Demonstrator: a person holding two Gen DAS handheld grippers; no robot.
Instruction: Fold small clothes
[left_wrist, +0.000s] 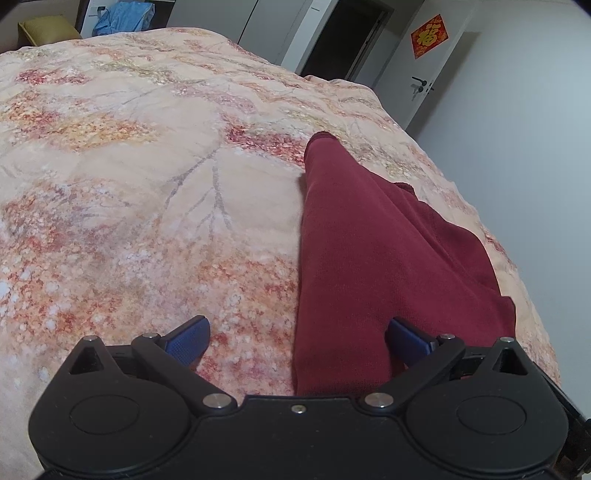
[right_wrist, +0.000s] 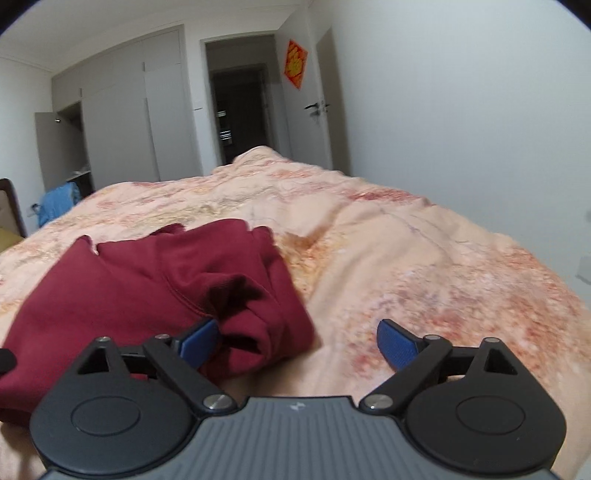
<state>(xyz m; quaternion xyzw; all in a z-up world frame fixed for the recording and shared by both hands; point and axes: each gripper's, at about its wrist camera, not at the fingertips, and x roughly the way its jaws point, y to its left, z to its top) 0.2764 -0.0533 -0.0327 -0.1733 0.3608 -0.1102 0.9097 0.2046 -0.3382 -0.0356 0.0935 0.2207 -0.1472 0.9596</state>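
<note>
A dark red garment (left_wrist: 369, 236) lies on a bed covered by a peach quilt (left_wrist: 147, 184) printed with red and orange blossom. In the left wrist view the cloth stretches as a long folded strip from the near edge toward the far right side of the bed, its narrow end lying flat on the quilt. The left tongs (left_wrist: 297, 341) stand wide apart above it, one blue pad over bare quilt on the left, the other over the red cloth on the right, neither pinching anything. In the right wrist view the garment (right_wrist: 155, 280) sits bunched on the near left of the bed, with a rumpled fold rising just beyond the tongs. The right tongs (right_wrist: 297, 341) are spread wide, the left blue pad (right_wrist: 199, 343) touching or just beside that fold, the right pad over plain quilt; nothing is gripped. Beyond the bed stand pale wardrobe doors (right_wrist: 129, 122), a dark open doorway (right_wrist: 240, 110) and a red diamond-shaped decoration (right_wrist: 295, 64) on a door.
</note>
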